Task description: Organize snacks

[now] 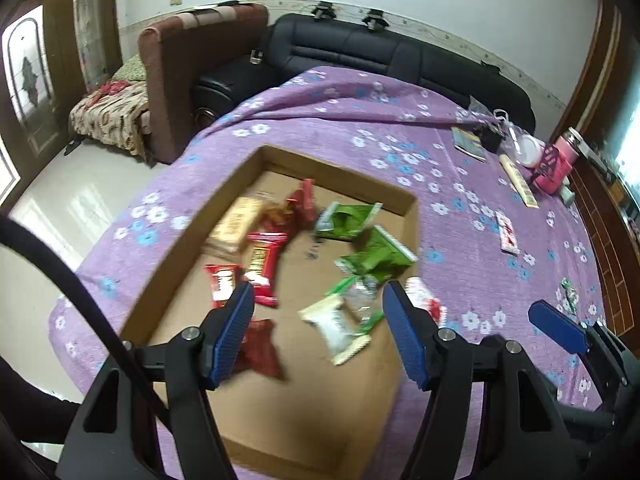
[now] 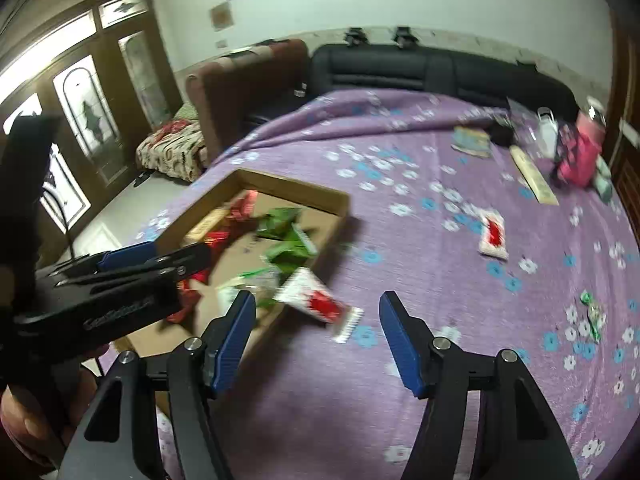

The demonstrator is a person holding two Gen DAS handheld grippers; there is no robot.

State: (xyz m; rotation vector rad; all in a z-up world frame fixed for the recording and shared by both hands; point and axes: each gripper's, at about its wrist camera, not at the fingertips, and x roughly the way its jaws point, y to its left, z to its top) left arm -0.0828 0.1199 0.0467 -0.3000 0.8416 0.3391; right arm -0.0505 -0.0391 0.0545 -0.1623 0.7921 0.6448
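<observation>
From the left wrist we look down into the box (image 1: 280, 160), a shallow cardboard tray on the purple cloth (image 1: 460, 216). Red packets (image 1: 262, 258) lie along its left side and green packets (image 1: 372, 256) on its right, with a white packet (image 1: 336, 322) nearer us, which we take as sorting by colour. The left gripper (image 1: 318, 332) hangs above the tray with its jaws wide and nothing between them, so it looks ready to take or nudge something inside. At the right edge one blue pad of the right gripper (image 1: 558, 326) shows over the cloth.

From the right wrist we see the right gripper (image 2: 318, 336) with its jaws apart and empty, over the cloth just beside the tray. A white-and-red packet (image 2: 320, 302) lies tilted across the tray's near rim, partly outside; we judge it was let go there to join the others, though blur hides whether it has settled. The left gripper (image 2: 132, 266) reaches in from the left over the tray.

Loose snacks are well apart on the cloth: a second white-and-red packet (image 2: 494, 236) further out and a small green one (image 2: 590, 314) at the right. We think these are left to collect.
</observation>
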